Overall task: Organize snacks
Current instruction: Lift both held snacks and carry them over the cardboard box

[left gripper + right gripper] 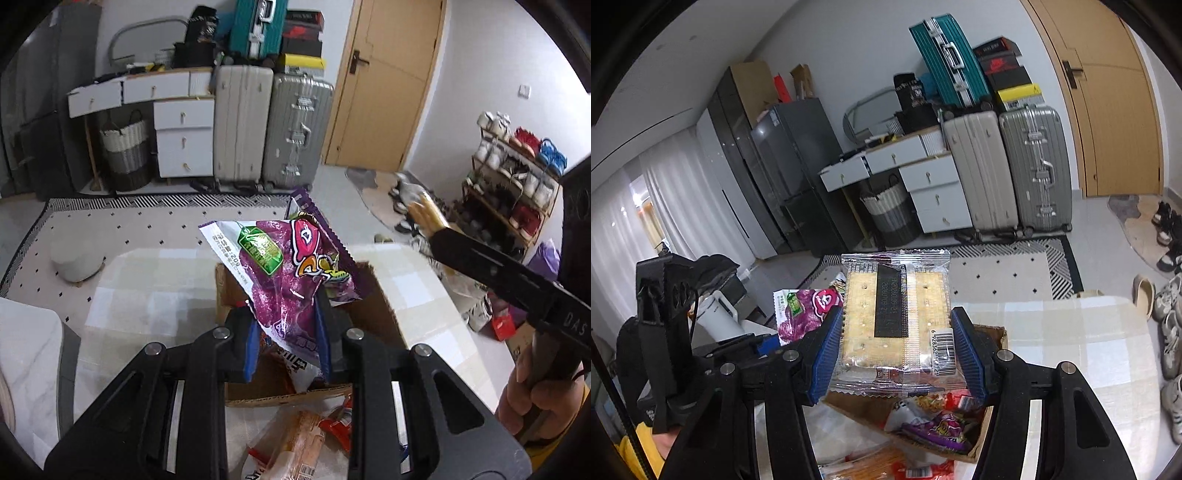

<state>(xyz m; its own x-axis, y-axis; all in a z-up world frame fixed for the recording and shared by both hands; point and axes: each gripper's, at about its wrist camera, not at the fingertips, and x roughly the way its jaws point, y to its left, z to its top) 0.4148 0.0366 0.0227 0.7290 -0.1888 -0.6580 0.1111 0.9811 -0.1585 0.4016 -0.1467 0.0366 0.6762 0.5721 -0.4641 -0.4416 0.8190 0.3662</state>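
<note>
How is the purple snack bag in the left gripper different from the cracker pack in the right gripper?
The purple snack bag is opaque and printed with cartoon art; the cracker pack is clear, showing pale square crackers. The purple snack bag looks crumpled and tilted, while the cracker pack looks flat and boxy. Both are pinched between blue pads, above the cardboard box.

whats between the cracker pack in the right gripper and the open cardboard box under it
Only air: in the right wrist view the cracker pack, clamped in the right gripper, hangs above the cardboard box, which already holds snack packets.
</note>
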